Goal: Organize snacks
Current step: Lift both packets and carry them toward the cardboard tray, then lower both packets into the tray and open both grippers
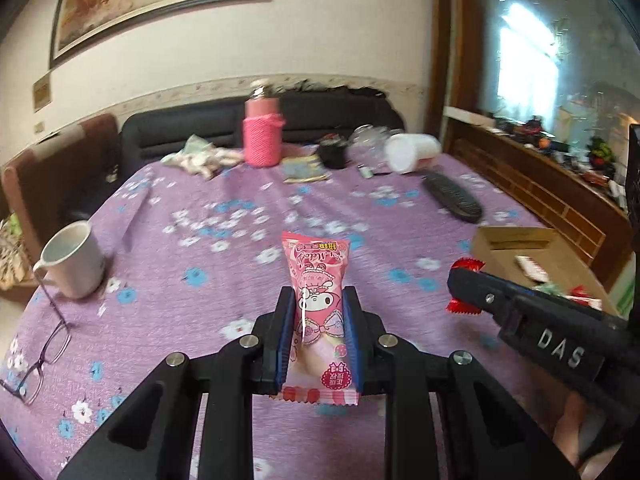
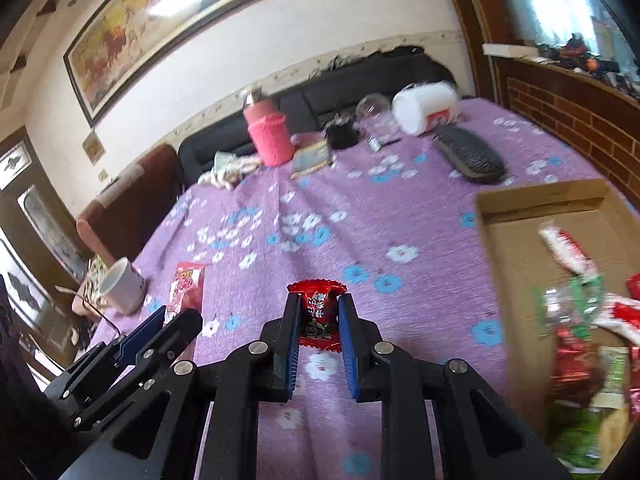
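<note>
Pink snack packet point(image 1: 316, 320): glossy printed plastic film, crimped at both ends. Red candy point(image 2: 318, 312): shiny foil-like wrapper. Left claw point(image 1: 316, 338) and right claw point(image 2: 319, 340): matt black plastic with bright metal pins and ribbed blue pads. Tabletop point(image 1: 224, 264): woven purple cloth, matt, flower-printed. Box point(image 2: 520, 240), right of frame: plain brown cardboard, dull. Mug point(image 1: 74, 258), left: smooth white glazed ceramic. Bottle point(image 1: 262, 136), upper centre: rough pink knitted sleeve.

The cardboard box point(image 2: 520, 216) is running off the right edge, its snack wrappers point(image 2: 580, 320) blurring together. The eyeglasses point(image 1: 44, 352) are getting clipped by the left edge.
</note>
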The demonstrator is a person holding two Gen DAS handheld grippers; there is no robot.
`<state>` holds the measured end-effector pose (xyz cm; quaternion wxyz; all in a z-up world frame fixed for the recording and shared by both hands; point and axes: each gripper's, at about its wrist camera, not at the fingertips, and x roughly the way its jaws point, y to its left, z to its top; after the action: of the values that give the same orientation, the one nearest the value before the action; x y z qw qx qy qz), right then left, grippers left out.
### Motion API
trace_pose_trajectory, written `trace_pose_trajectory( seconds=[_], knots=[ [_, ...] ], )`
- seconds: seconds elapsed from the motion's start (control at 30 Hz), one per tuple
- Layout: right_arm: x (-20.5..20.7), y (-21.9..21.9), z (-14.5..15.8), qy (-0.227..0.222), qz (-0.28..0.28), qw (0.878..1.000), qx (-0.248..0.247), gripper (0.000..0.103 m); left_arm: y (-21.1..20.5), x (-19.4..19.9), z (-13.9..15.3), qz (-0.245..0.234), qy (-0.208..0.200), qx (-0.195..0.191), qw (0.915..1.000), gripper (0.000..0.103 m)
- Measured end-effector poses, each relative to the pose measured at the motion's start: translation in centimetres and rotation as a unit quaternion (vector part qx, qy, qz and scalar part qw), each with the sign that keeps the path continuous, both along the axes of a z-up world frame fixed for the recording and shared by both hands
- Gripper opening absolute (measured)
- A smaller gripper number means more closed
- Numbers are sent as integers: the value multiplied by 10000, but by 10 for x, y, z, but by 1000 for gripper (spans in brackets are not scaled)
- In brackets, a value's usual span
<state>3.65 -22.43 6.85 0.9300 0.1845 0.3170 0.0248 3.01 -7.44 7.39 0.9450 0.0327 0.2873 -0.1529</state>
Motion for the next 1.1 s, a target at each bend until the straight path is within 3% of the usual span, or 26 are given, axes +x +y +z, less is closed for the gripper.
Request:
trace_pose_trajectory(
  seconds=[0.27,0.5,0.8,1.1],
  knots=[
    [-56,-64,14,-309,-517,9980,186,20,-33,-20,12,-489,120,-272,9984,22],
    [-97,-130,16,-473,-1144,9918,328,20,-99,-47,18,-1153,192,-227,9929,22],
    [-120,-186,-12,-5,-1705,9839,528,20,-189,-83,-2,-2088,499,56,9767,22],
    [-117,-203,-36,381,-1767,9811,689,21,-215,-80,-28,-2144,736,261,9736,24]
  ],
)
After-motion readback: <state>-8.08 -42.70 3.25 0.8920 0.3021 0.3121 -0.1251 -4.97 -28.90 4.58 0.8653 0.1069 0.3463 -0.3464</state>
